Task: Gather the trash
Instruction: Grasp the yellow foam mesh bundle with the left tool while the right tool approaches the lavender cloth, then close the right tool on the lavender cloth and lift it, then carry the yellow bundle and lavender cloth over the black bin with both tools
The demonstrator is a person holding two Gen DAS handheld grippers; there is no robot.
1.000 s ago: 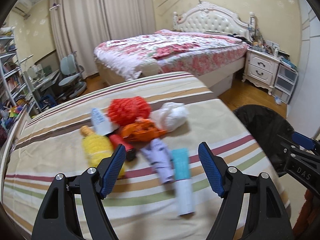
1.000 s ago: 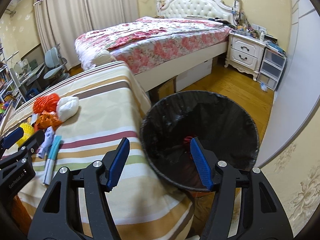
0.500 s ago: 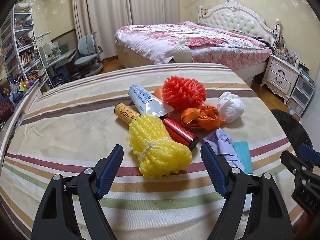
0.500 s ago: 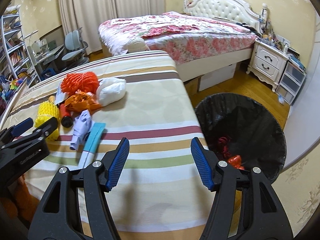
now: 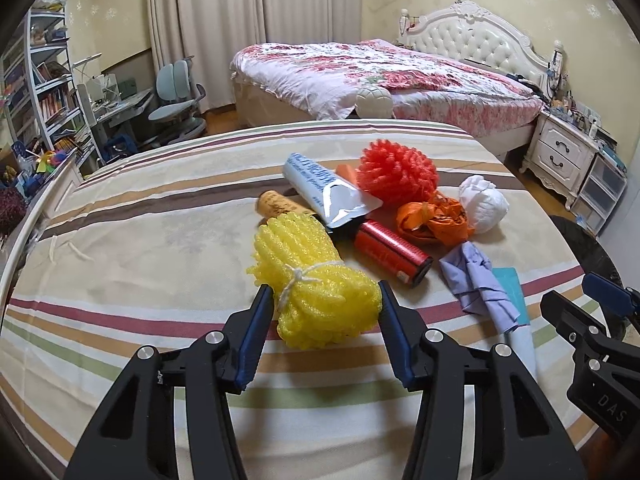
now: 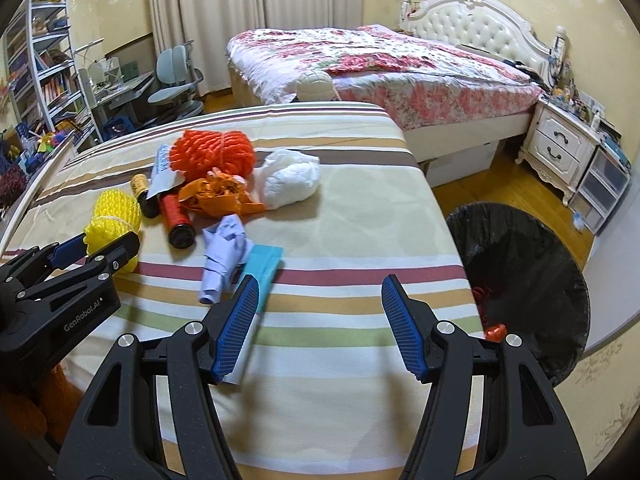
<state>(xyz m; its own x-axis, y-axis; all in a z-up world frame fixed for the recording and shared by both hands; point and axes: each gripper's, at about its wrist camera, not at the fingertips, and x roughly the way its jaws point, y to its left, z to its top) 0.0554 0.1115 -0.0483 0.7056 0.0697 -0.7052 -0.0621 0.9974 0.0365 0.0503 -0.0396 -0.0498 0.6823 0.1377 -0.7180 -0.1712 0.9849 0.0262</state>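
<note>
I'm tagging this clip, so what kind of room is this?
Most likely a home bedroom: a double bed with a tufted headboard, a white nightstand, and a study corner with bookshelves by the curtains.

Left tool (image 5: 322,320) angles downward, jaws closing; right tool (image 6: 316,320) angles downward, jaws apart.

The striped tabletop (image 6: 352,208) lies bare from 12 to 3 o'clock of the right gripper (image 6: 316,320), an open path to the bin (image 6: 560,248) at 3. At its 9 to 11 o'clock, the teal-white tube (image 6: 260,272), lilac paper (image 6: 224,256) and the heaped trash block passage. The tabletop's left stretch (image 5: 140,240) stays free.
</note>
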